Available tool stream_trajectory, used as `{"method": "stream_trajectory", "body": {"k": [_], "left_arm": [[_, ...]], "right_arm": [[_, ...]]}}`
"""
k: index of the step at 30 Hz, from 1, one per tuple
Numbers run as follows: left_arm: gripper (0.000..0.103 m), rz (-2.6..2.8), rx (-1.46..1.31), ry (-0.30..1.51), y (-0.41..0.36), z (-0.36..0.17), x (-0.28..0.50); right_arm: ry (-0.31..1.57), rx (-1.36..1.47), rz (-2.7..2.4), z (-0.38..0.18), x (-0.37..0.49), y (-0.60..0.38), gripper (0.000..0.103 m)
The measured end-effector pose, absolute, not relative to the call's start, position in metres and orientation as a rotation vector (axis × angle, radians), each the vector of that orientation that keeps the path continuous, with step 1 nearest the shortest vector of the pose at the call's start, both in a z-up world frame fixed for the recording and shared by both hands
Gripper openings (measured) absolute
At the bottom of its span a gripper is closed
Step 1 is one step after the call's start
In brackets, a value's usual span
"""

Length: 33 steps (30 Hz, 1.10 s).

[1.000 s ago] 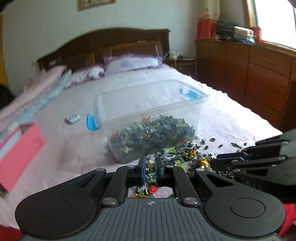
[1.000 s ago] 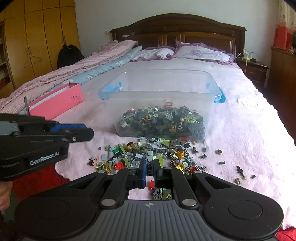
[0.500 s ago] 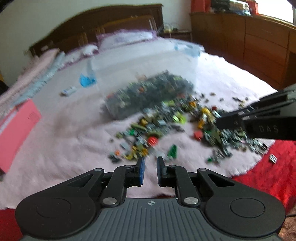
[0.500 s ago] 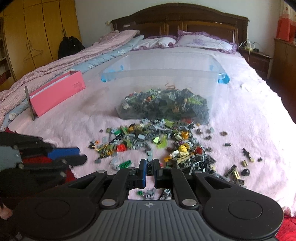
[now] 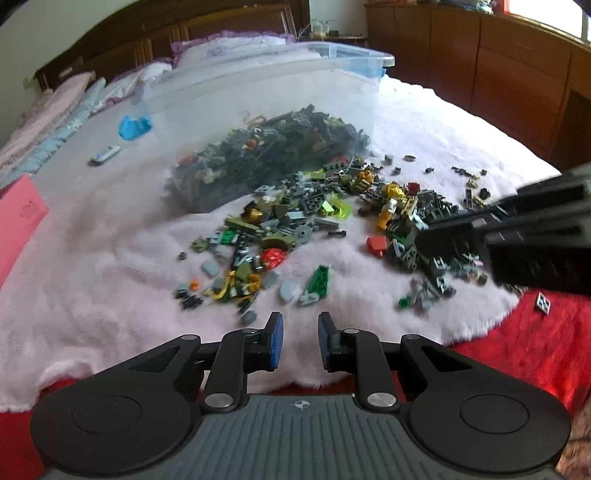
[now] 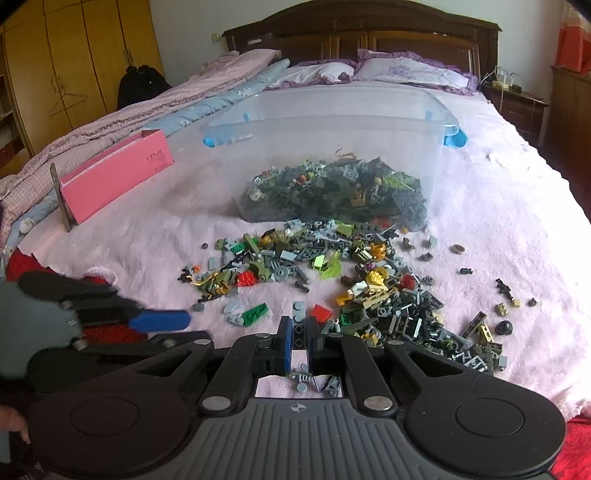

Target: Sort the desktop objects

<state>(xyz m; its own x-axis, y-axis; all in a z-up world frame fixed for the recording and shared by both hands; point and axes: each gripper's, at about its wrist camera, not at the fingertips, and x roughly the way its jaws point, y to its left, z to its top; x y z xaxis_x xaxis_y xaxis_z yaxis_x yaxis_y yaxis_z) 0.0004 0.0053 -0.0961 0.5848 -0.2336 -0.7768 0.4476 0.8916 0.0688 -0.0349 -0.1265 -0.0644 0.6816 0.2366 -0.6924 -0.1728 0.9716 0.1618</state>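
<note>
A heap of small toy bricks point(image 5: 314, 229) lies scattered on the pink blanket in front of a clear plastic bin point(image 5: 266, 122) that holds many more bricks. My left gripper point(image 5: 298, 341) is open and empty, above the blanket's near edge, short of the heap. My right gripper point(image 6: 299, 341) is shut on a small dark grey brick point(image 6: 299, 325) and holds it above the near part of the heap point(image 6: 369, 295). The bin point(image 6: 332, 155) stands beyond it. The right gripper also shows at the right of the left wrist view point(image 5: 517, 236).
A pink box point(image 6: 114, 173) lies on the bed to the left. A small white device point(image 5: 105, 154) lies left of the bin. Red fabric point(image 5: 517, 350) borders the blanket's near edge. Wooden drawers point(image 5: 480, 74) stand to the right, the headboard point(image 6: 369, 33) behind.
My left gripper has risen and pulled back from the heap and its jaws have opened. My right gripper has risen too, still shut on the grey brick.
</note>
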Motion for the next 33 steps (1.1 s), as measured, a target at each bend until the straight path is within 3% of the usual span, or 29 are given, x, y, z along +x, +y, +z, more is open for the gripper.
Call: {"method": "stream_trajectory", "body": {"k": [10,16,33], "left_arm": [[0.025,-0.395,0.188,0.918,-0.003,-0.115,0.029],[0.016,-0.42,0.198,0.911,-0.003,-0.116,0.028],[0.016,-0.397,0.14,0.826,0.007,-0.068,0.017]], "right_arm": [[0.794,0.106,0.217,-0.069,-0.037,-0.135,0.008],[0.796,0.11,0.219,-0.072,-0.038,-0.136,0.008],[0.782,0.095,0.226,-0.065,-0.039,-0.132,0.008]]}}
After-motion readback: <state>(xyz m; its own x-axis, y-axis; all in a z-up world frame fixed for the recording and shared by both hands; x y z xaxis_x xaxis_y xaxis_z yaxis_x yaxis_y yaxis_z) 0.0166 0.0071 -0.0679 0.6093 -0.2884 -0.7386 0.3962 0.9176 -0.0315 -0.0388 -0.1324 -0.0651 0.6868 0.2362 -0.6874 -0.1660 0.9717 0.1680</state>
